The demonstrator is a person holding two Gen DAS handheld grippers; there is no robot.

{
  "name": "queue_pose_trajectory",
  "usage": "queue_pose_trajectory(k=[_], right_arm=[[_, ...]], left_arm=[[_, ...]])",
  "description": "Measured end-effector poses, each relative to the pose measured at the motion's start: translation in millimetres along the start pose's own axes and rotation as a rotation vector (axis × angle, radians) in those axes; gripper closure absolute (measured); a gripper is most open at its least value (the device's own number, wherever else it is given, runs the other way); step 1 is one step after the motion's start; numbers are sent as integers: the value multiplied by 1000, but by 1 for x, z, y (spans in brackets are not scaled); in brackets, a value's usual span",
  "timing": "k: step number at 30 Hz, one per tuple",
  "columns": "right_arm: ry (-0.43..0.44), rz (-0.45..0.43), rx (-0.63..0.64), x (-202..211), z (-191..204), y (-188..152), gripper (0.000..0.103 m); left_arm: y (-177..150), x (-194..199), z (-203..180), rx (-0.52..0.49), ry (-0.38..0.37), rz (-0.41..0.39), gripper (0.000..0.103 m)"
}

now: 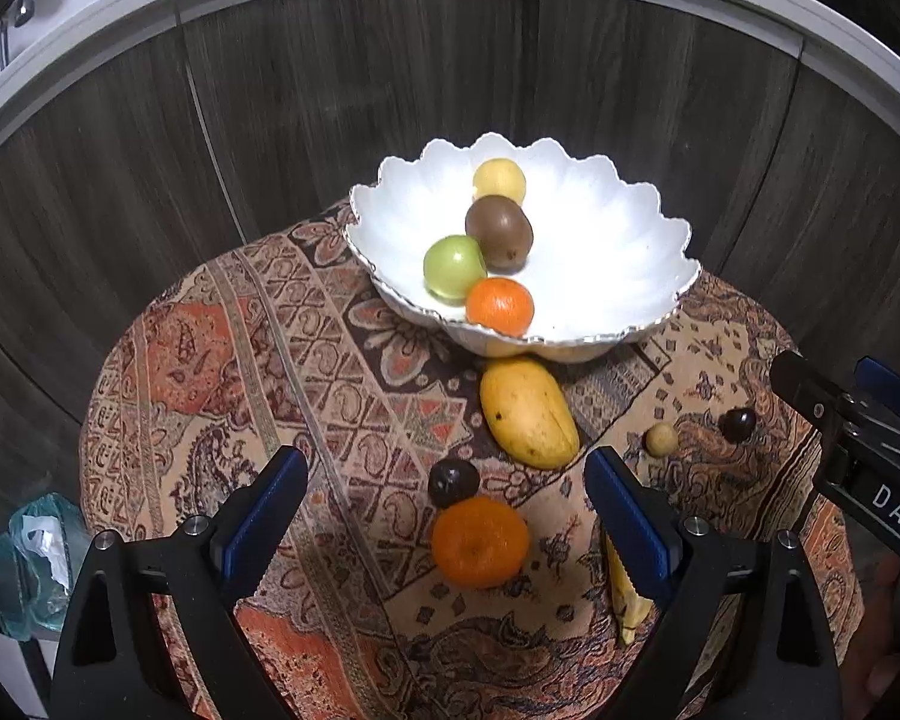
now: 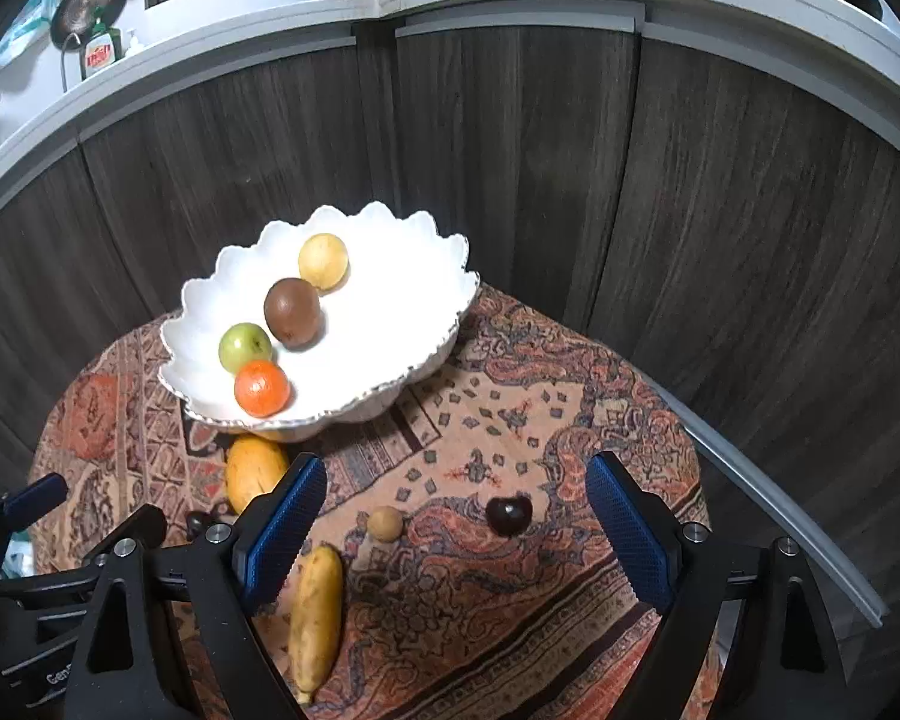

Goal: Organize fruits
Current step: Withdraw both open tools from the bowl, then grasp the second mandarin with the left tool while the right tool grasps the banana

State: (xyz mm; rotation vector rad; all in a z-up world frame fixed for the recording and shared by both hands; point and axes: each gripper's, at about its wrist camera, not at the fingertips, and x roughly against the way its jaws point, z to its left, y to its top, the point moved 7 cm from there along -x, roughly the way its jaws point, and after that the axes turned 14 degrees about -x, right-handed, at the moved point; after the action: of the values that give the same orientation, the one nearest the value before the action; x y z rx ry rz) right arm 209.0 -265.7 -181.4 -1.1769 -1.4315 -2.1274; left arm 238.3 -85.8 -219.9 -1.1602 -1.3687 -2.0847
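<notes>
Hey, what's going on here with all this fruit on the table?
Someone is sorting fruit into a white bowl with two handheld claws. Four pieces already sit in it: a yellow fruit, a kiwi, a green apple and an orange. Still out on the cloth are a mango, a second orange, a banana, two dark plums and a small tan fruit. The left claw and right claw both hang open over the loose fruit, holding nothing.

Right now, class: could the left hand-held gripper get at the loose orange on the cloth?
Probably yes. The left hand-held gripper is open, the orange lies between its fingers, and nothing blocks it; a dark plum touches its far side.
</notes>
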Motion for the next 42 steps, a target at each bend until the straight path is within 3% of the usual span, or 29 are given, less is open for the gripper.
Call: queue_pose_trajectory(k=[11,23,29,34,42], right_arm=[[-10,40,2,-11,-8,-29,14],[-8,75,14,-26,-6,-51,14],[-10,89,21,-31,-6,-57,14],[-11,96,20,-34,-7,-60,14],[-9,97,23,-31,-5,-59,14]], left_arm=[[-24,-15,-9,-12,-15,31,12],[-43,-43,-16,-24,-23,79,23],[-50,-56,-23,-29,-55,106,36],[-53,-62,-28,-36,-77,117,55],[-54,-57,-26,-21,-88,111,56]])
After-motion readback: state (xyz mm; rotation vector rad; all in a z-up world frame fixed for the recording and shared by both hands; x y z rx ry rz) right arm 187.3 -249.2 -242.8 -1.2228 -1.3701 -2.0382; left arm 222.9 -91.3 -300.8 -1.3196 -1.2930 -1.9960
